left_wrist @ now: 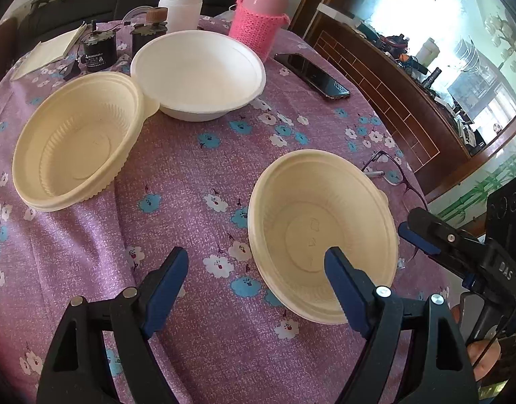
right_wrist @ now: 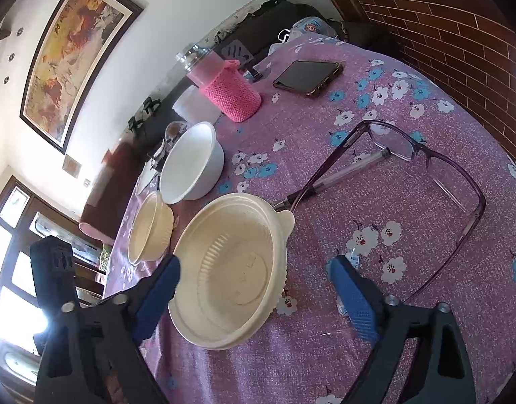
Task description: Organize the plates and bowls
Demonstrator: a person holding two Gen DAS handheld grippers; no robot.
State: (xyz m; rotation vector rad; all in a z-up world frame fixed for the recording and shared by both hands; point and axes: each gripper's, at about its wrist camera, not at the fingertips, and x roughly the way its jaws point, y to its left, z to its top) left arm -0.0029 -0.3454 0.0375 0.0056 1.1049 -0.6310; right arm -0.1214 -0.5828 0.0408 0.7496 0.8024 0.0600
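Three bowls stand on the purple flowered tablecloth (left_wrist: 190, 175). A cream bowl (left_wrist: 321, 232) sits near right; it also shows in the right wrist view (right_wrist: 231, 269). A second cream bowl (left_wrist: 76, 141) is at the left, also in the right wrist view (right_wrist: 150, 229). A white bowl (left_wrist: 197, 74) stands behind them, also in the right wrist view (right_wrist: 190, 165). My left gripper (left_wrist: 256, 271) is open and empty, its right finger over the near cream bowl's rim. My right gripper (right_wrist: 254, 276) is open and empty around the near cream bowl's right side; it also shows in the left wrist view (left_wrist: 422, 235).
A pink bottle in a knitted sleeve (left_wrist: 261, 17), a white jar (left_wrist: 180, 6), two small black motors (left_wrist: 96, 50), paper (left_wrist: 49, 50) and a phone (left_wrist: 311, 74) lie at the back. Glasses (right_wrist: 426, 175) and a pen (right_wrist: 345, 171) lie right of the near bowl.
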